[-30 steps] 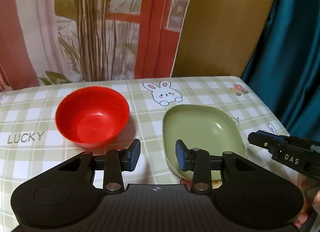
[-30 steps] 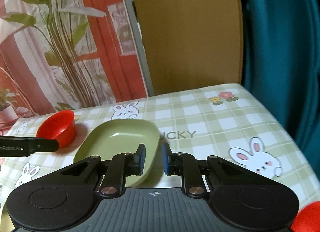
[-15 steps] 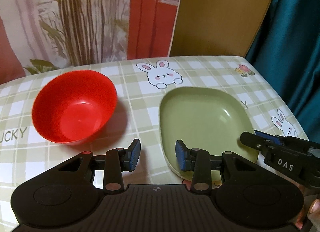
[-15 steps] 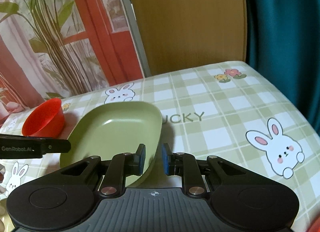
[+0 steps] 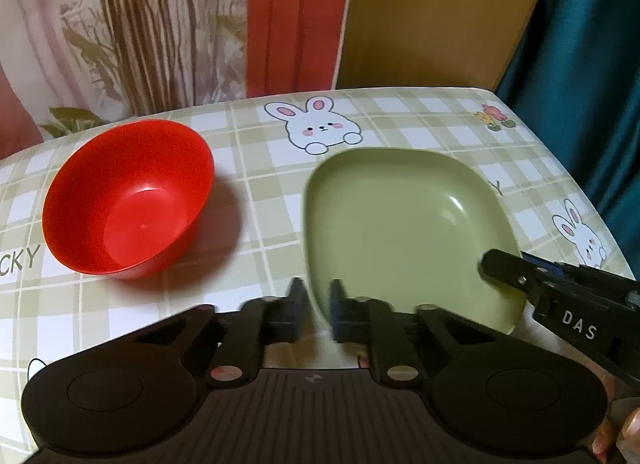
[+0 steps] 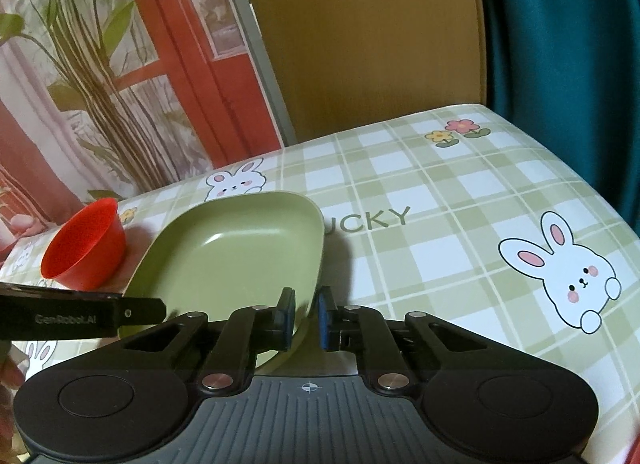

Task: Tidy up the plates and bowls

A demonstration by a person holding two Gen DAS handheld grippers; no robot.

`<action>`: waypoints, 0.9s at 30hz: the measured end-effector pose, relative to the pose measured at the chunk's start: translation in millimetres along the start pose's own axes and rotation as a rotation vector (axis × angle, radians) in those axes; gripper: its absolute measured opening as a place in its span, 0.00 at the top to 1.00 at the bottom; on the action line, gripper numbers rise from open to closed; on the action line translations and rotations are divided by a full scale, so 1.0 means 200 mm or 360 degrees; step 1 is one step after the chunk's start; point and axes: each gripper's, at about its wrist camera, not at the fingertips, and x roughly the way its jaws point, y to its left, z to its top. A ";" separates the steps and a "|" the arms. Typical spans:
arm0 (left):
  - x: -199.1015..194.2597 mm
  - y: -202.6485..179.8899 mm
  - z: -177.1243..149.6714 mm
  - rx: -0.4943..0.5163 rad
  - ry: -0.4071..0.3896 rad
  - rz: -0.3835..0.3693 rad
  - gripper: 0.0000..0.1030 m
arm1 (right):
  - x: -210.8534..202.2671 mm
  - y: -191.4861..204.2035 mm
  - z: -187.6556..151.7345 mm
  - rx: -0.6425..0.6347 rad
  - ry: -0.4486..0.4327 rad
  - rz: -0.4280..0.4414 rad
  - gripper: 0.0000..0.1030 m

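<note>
Two grippers are closing on a green plate lying flat on a tablecloth printed "LUCKY". The left gripper, marked "GenRobot.AI", is pinching the plate's near-left rim; the right gripper, marked "DAS", is clamping its opposite edge. A red bowl is sitting upright beside the plate.

Black left tool with blue pads; right tool lettered "DAS".
</note>
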 end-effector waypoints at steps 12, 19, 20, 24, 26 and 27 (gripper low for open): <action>-0.22 -0.03 -0.04 0.0036 -0.0105 0.0028 0.89 | -0.12 0.05 0.01 0.0035 -0.0091 0.0002 0.93; -0.39 -0.02 -0.12 0.0021 -0.0185 0.0070 0.89 | -0.24 0.10 0.01 0.0048 -0.0139 0.0026 0.95; -0.41 -0.01 -0.13 0.0017 -0.0195 0.0078 0.89 | -0.25 0.12 0.01 0.0045 -0.0144 0.0031 0.95; -0.50 0.02 -0.18 -0.0009 -0.0224 0.0096 0.89 | -0.31 0.18 0.00 0.0031 -0.0159 0.0052 0.95; -0.55 0.04 -0.21 -0.0023 -0.0237 0.0100 0.88 | -0.34 0.21 -0.01 0.0019 -0.0169 0.0067 0.95; -0.56 0.04 -0.21 -0.0026 -0.0243 0.0104 0.88 | -0.36 0.23 -0.01 0.0014 -0.0173 0.0075 0.96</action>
